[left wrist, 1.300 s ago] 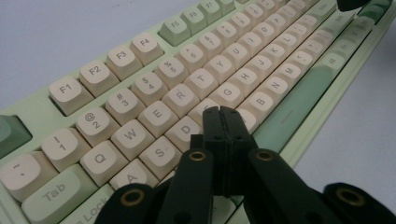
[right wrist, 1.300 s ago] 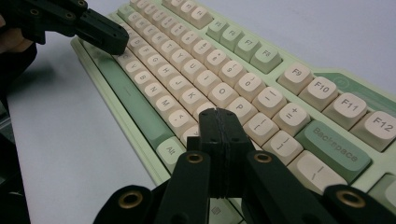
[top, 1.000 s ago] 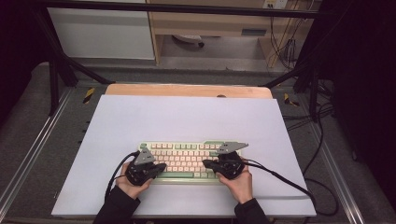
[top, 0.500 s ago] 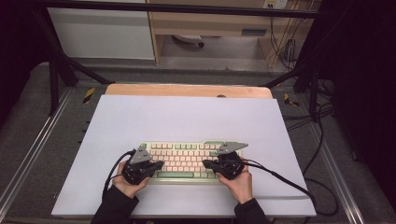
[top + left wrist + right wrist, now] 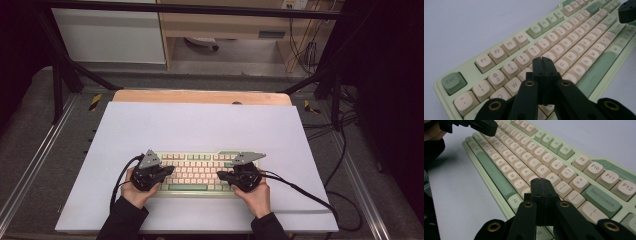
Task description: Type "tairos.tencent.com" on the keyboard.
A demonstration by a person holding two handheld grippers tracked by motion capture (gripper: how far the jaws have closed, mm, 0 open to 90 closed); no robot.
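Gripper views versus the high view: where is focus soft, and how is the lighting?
Left gripper view: the keyboard blurs toward its far end, nearer legends readable. Right gripper view: sharp around Backspace, soft at the far keys. High view: even light on the white mat, dark surroundings, key legends too small to read.

Left gripper (image 5: 167,171): black body, grey three-cornered plate on top, black cable trailing off its rear. Right gripper (image 5: 222,175): same build, with a longer black cable. In both gripper views the jaws are matt black, blocky at the tip, with brass-ringed holes along the arms. Both sleeves (image 5: 122,222) are black.
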